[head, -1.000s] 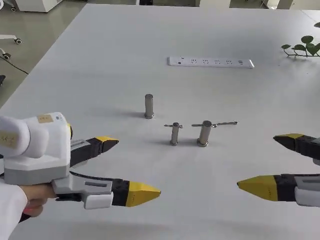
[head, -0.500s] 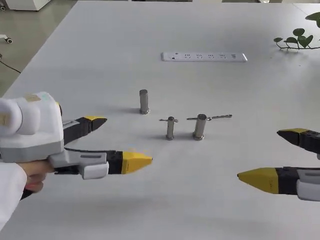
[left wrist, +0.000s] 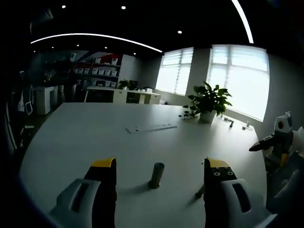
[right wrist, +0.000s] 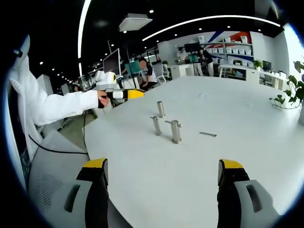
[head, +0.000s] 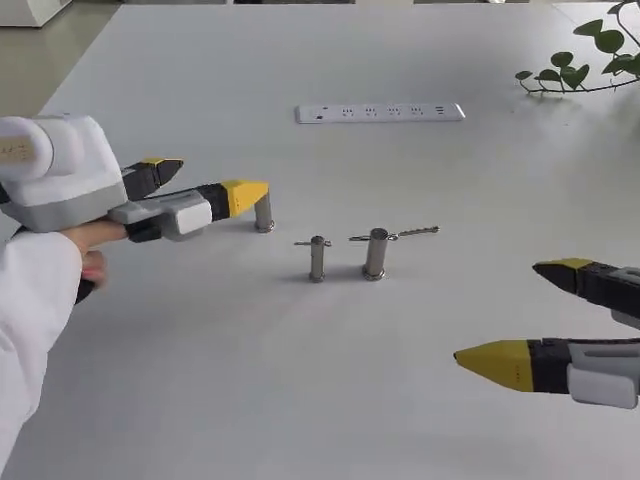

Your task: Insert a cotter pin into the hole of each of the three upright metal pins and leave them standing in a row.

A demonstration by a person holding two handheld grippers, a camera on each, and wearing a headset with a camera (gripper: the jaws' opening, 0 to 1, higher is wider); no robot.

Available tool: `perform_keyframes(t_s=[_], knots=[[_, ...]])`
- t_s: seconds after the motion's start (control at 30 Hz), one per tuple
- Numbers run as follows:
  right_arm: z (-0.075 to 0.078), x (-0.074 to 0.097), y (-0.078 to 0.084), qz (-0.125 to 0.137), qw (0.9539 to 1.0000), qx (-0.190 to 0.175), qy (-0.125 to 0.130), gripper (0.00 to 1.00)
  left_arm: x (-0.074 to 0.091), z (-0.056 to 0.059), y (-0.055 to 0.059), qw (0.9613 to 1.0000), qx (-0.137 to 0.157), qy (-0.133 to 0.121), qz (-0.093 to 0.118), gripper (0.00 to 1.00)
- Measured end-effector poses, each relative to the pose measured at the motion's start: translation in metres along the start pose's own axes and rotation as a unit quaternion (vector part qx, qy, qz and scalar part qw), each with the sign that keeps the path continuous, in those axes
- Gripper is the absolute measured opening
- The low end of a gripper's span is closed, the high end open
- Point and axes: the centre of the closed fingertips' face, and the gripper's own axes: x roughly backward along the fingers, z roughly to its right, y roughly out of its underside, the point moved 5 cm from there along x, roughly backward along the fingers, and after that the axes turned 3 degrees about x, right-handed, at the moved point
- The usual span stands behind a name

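Note:
Three upright metal pins stand on the white table. The bare left pin stands ahead of my open left gripper, between the lines of its jaws; one yellow tip overlaps it in the head view. The middle pin and the right pin each carry a cotter pin crosswise. A loose cotter pin lies just beyond the right pin. My right gripper hovers open and holds nothing at the near right.
A white power strip lies across the far middle of the table. A leafy plant sits at the far right. A person's white sleeve is at the near left.
My left gripper has moved forward and up the table until its tip reaches the bare pin. The right gripper has stayed in place. The head camera has shifted.

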Motion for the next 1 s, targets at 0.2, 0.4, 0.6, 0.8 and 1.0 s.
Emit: perform_keyframes(t_s=[0.2, 0.4, 0.6, 0.8, 1.0], knots=[[-0.002, 0.001, 0.004, -0.010, 0.9998, 0.002, -0.015, 0.93, -0.032, 0.003, 0.010, 0.9985, -0.027, 0.005, -0.046, 0.51], [-0.004, 0.003, 0.005, -0.007, 0.9998, -0.003, -0.020, 0.92, -0.051, 0.007, 0.022, 0.9969, -0.019, 0.014, -0.076, 0.40], [-0.006, 0.004, 0.007, -0.009, 0.9996, -0.007, -0.025, 0.92, -0.057, 0.001, 0.032, 0.9922, -0.052, -0.009, -0.113, 0.30], [-0.007, 0.002, 0.009, -0.013, 0.9994, -0.010, -0.030, 0.92, -0.059, 0.000, 0.036, 0.9900, -0.064, -0.009, -0.125, 0.18], [-0.008, 0.001, 0.009, -0.014, 0.9994, -0.010, -0.031, 0.91, -0.062, 0.002, 0.037, 0.9905, -0.050, -0.005, -0.128, 0.13]])
